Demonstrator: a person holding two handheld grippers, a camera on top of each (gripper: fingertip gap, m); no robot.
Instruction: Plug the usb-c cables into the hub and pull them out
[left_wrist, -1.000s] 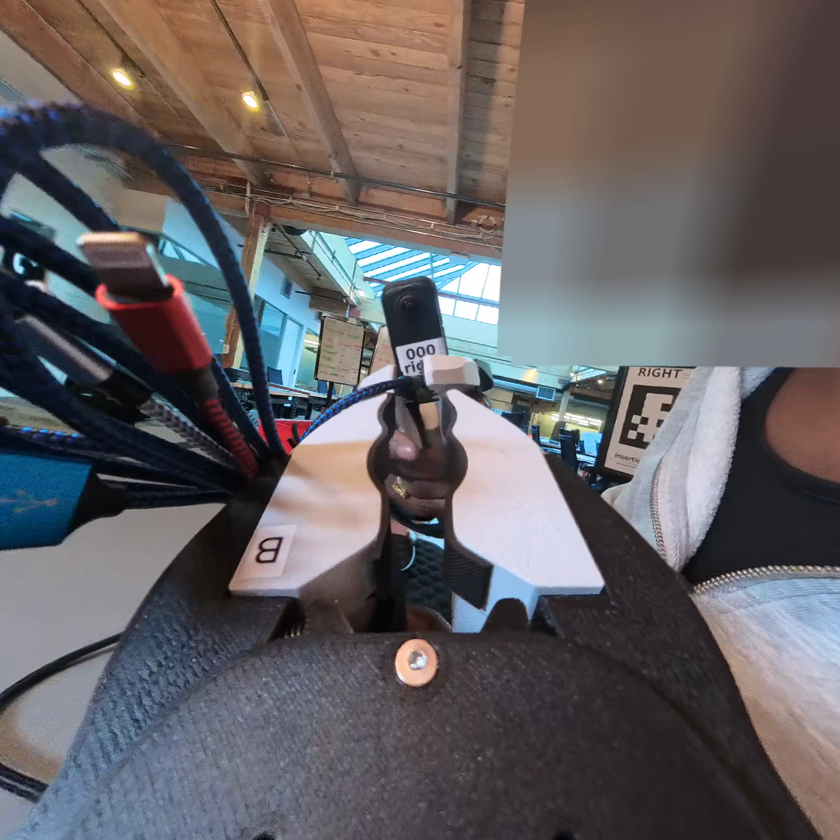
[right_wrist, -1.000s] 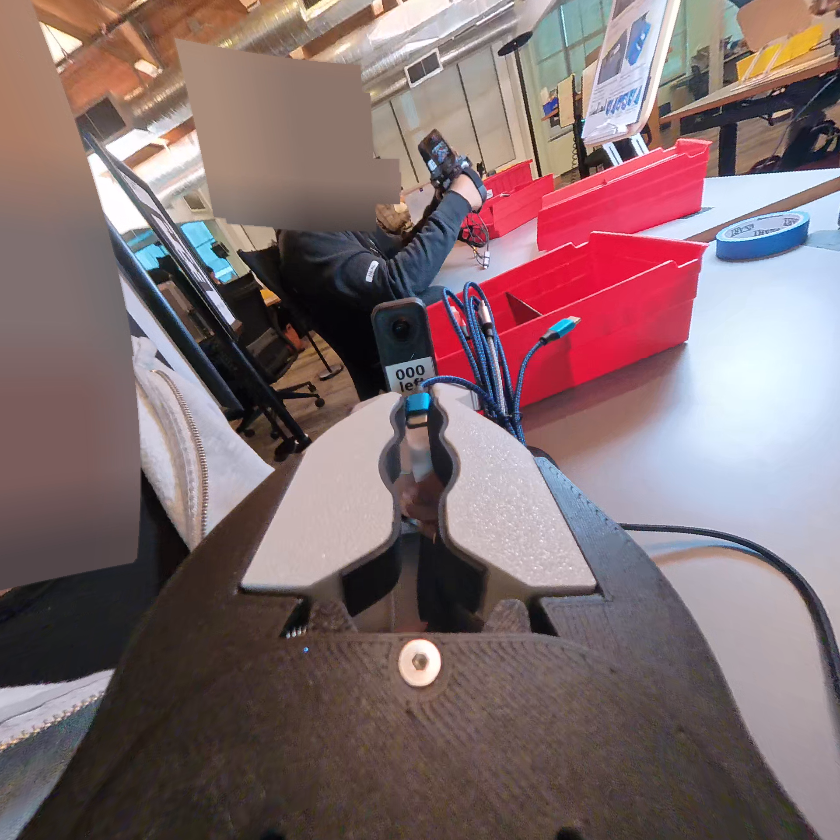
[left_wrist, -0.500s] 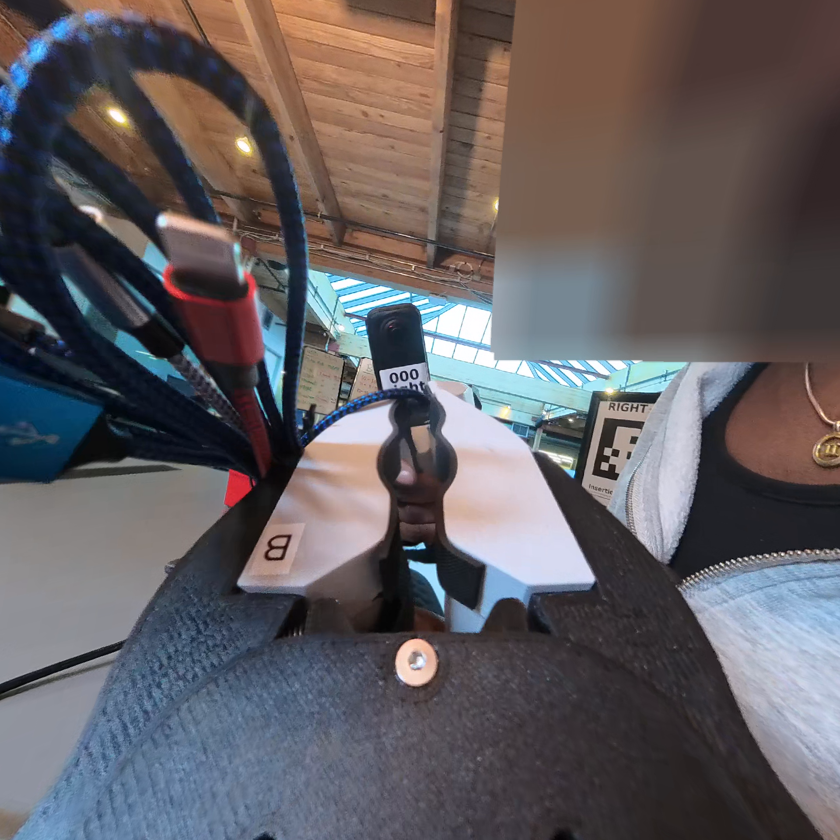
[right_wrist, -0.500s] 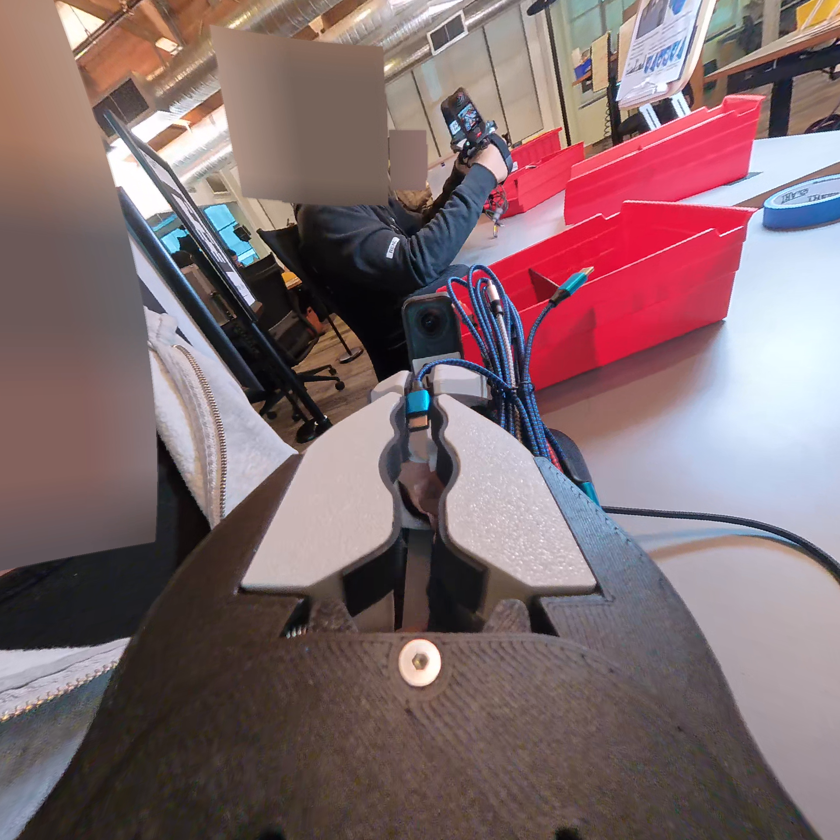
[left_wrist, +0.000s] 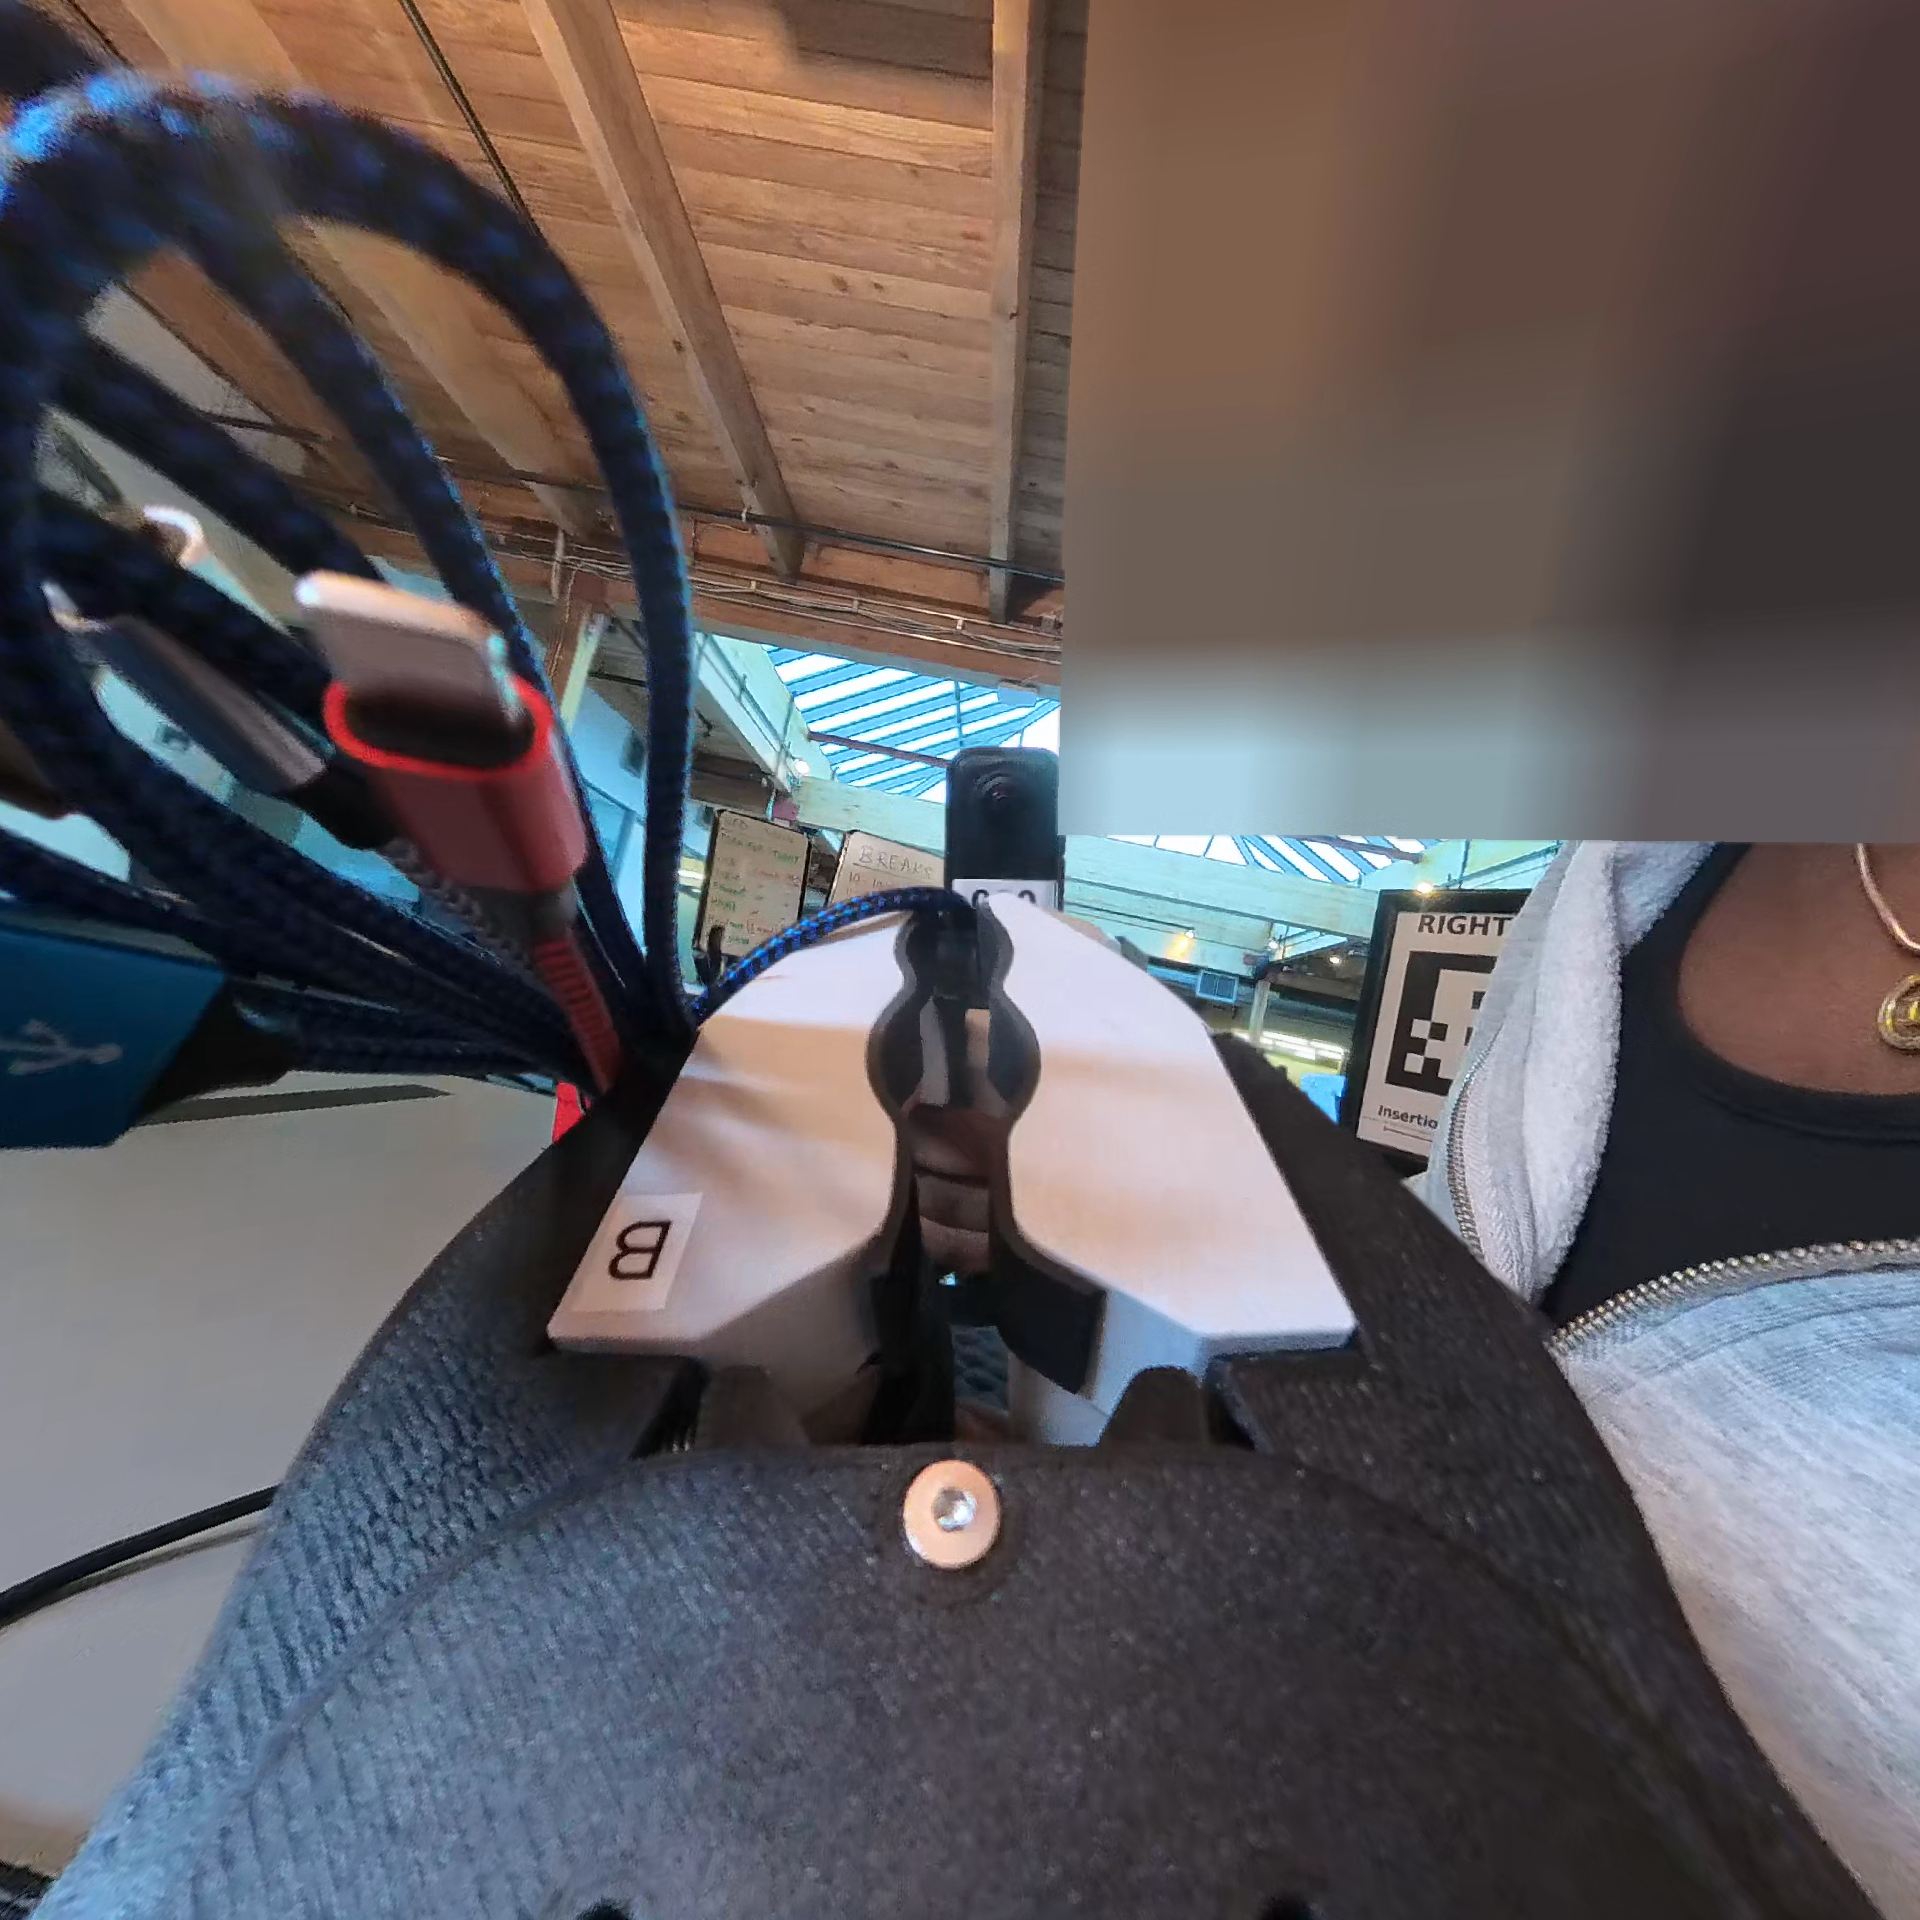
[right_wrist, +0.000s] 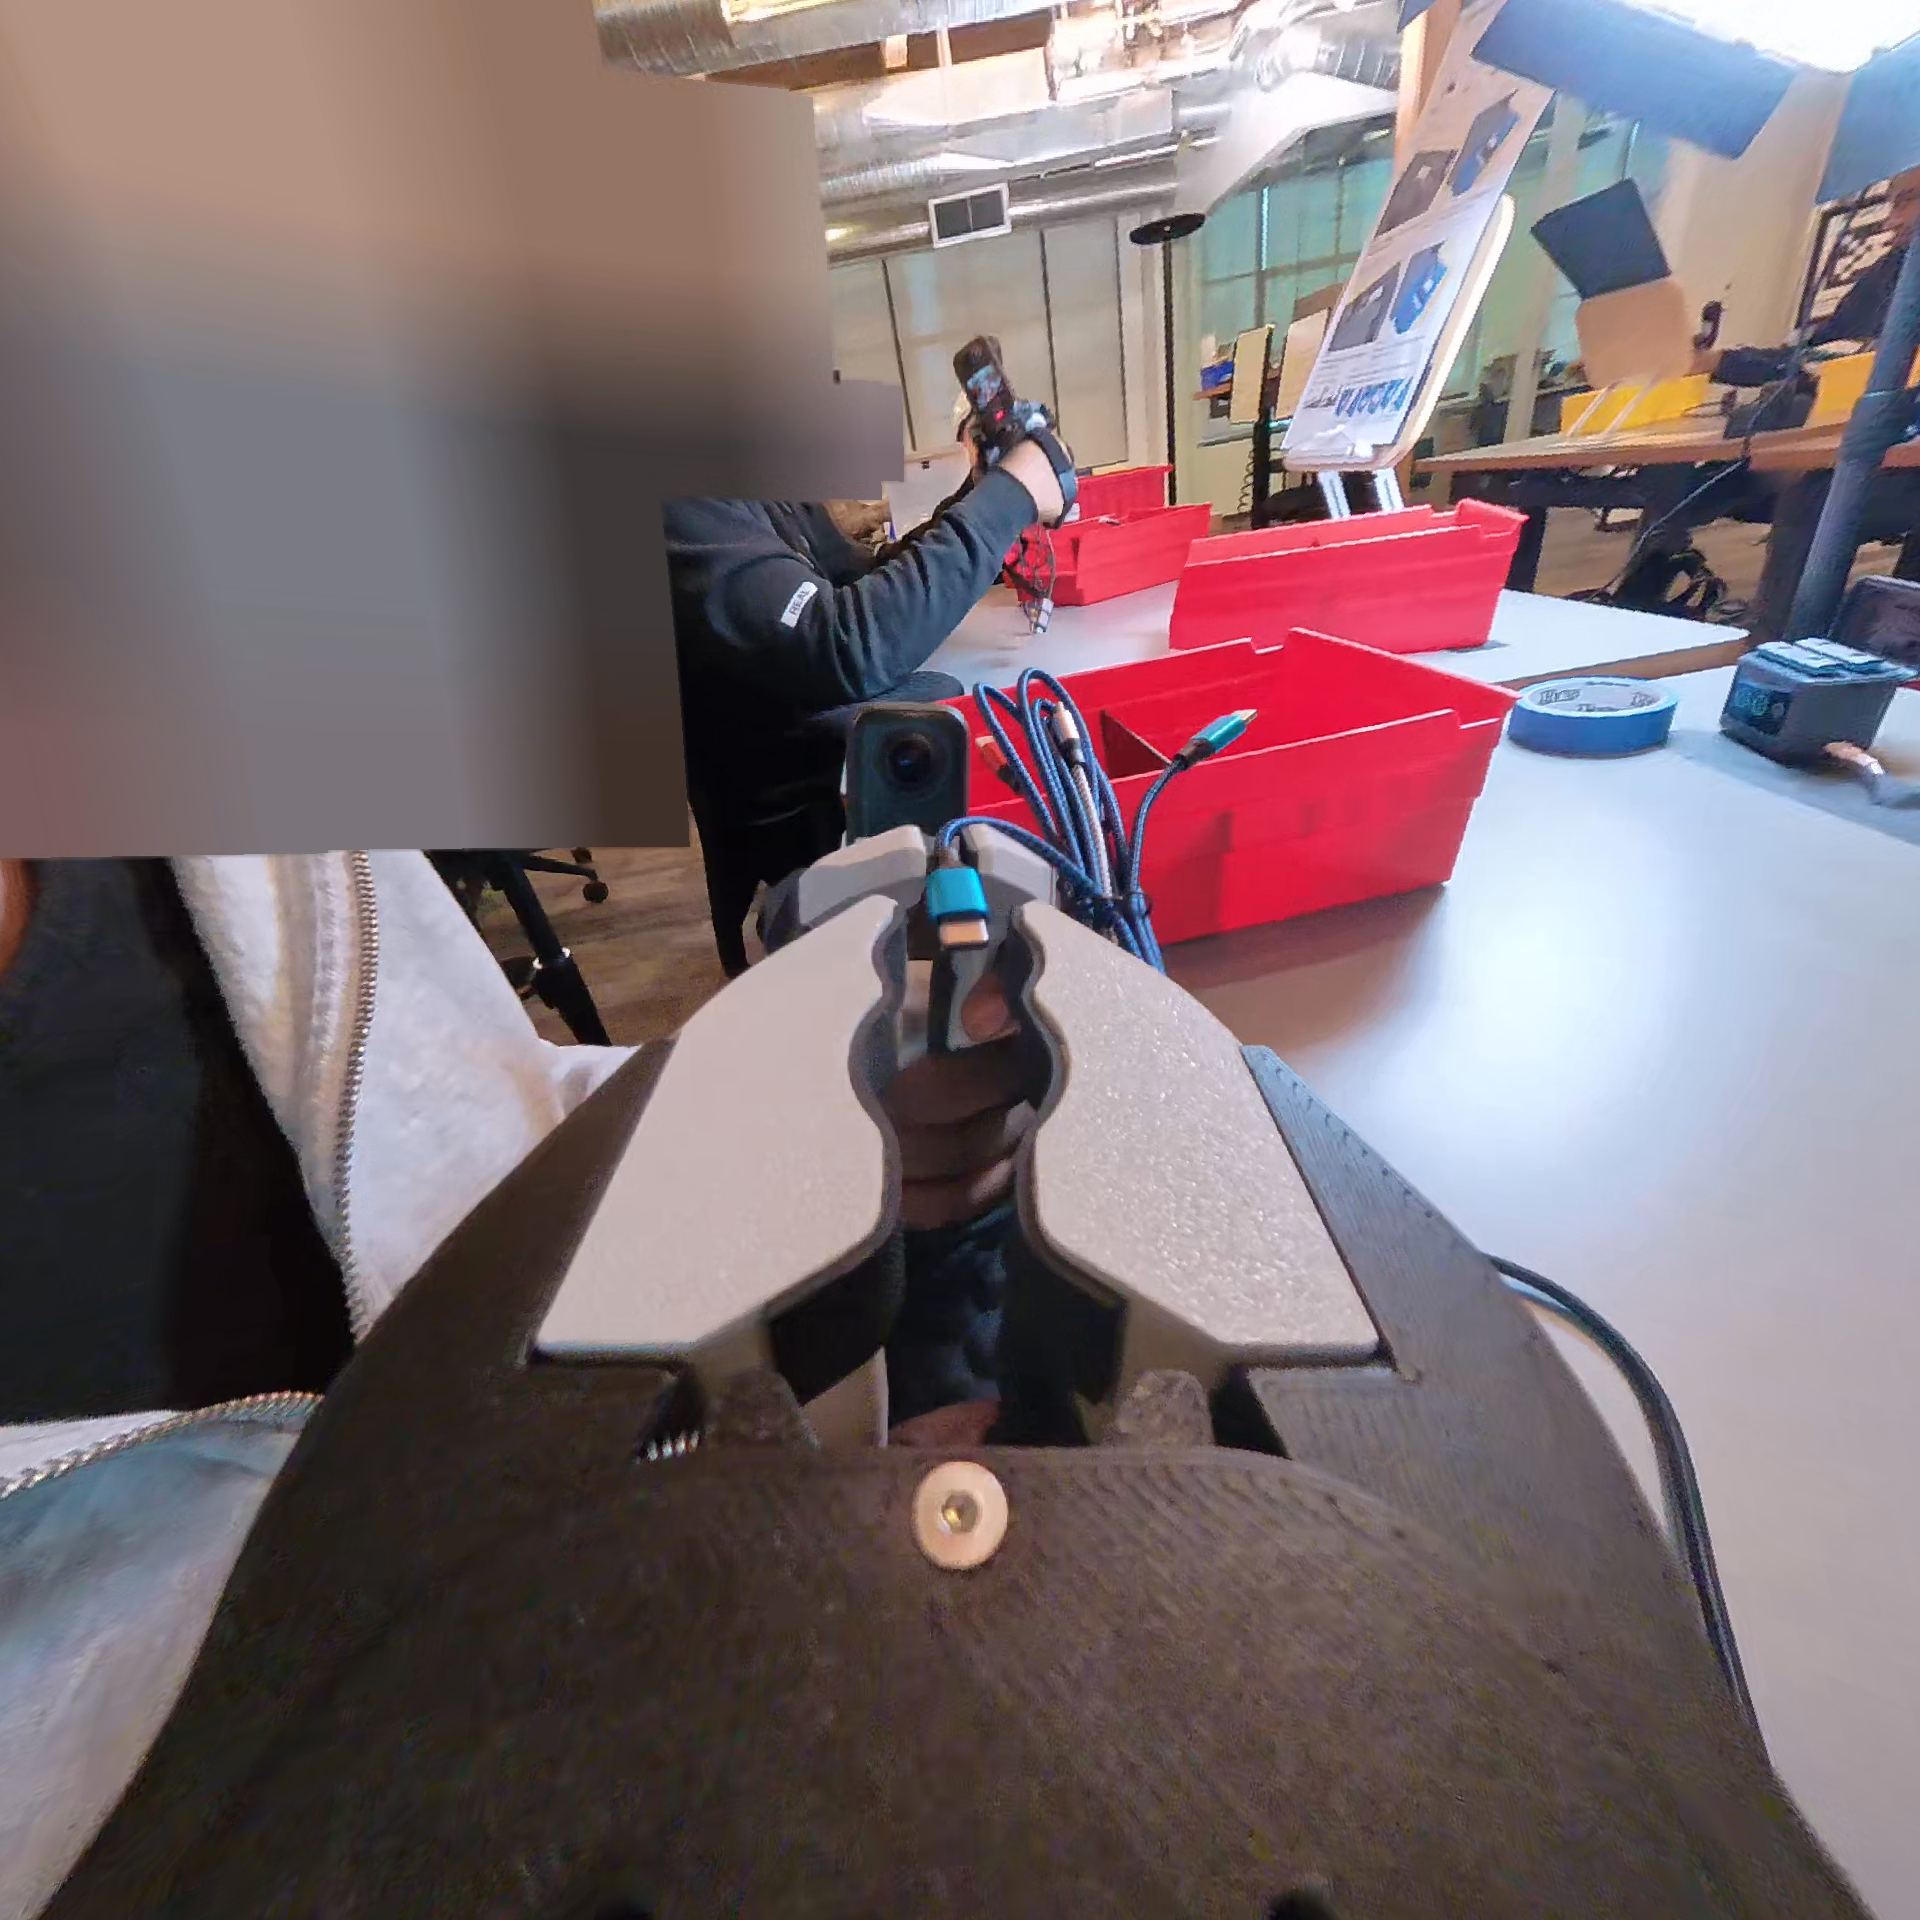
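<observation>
My left gripper (left_wrist: 951, 920) is shut on a teal usb-c plug (right_wrist: 961, 902) of a blue braided cable; its loose cable bundle (left_wrist: 312, 727), with a red plug (left_wrist: 457, 769), hangs at the left. In the right wrist view the left gripper (right_wrist: 951, 862) faces me tip to tip. My right gripper (right_wrist: 958, 920) holds a thin dark grey hub (right_wrist: 948, 1003) between its jaws, tilted in the air. The plug's bare metal tip sits just at the hub's end. The hub also shows in the left wrist view (left_wrist: 935, 1049) through the finger gap.
A red bin (right_wrist: 1299, 769) stands on the grey table (right_wrist: 1610, 1039) behind the grippers, with more red bins farther back. A blue tape roll (right_wrist: 1590, 712) and a dark box (right_wrist: 1803, 701) lie at the right. A black cable (right_wrist: 1662, 1455) runs beside my right gripper. A person's dark sleeve (right_wrist: 831, 623) is behind. Left and right tips are no more than a few centimetres apart.
The teal plug has drawn back from the hub, so its metal tip now shows. The right jaws stand a little wider. The cable bundle swung nearer the left camera.
</observation>
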